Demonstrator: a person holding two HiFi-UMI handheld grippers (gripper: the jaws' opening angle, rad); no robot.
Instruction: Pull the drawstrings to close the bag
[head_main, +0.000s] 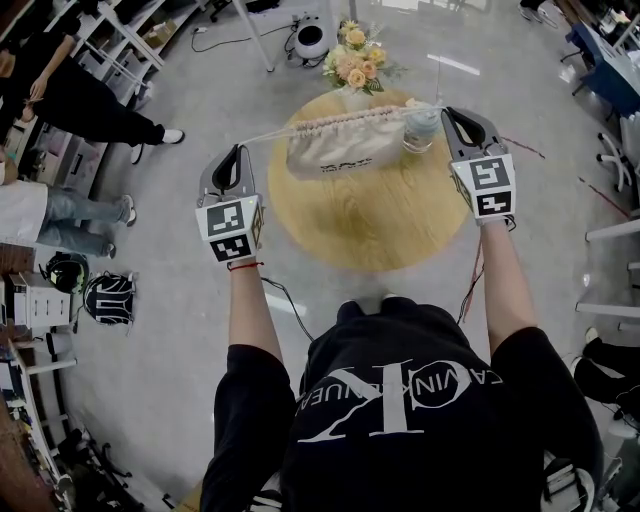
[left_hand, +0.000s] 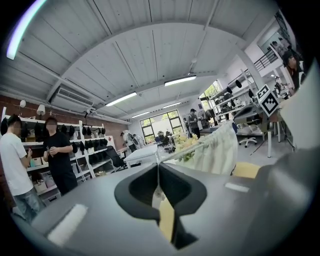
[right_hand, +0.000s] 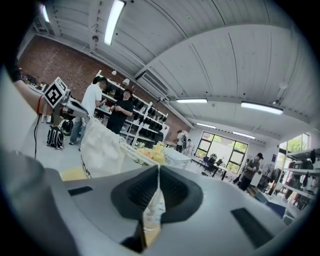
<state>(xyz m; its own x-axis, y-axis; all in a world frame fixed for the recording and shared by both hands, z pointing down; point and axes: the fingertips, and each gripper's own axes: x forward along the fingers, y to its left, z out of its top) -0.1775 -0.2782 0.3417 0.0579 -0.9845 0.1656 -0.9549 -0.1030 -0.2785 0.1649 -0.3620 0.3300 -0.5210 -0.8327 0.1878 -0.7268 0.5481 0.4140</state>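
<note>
Both my left gripper (head_main: 238, 152) and right gripper (head_main: 452, 113) clamp thin cream drawstrings (head_main: 268, 134) tight; overpulling could drag the cream fabric bag (head_main: 345, 152) into the clear glass (head_main: 420, 132).

Cream bag (head_main: 345, 150), seemingly dark-printed; light wood-grain table (head_main: 380, 225)

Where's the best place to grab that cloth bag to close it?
Grip the drawstrings, one from each side of the bag: they leave its gathered mouth sideways, so outward pulls should cinch it. The left gripper and right gripper pinch them.
</note>
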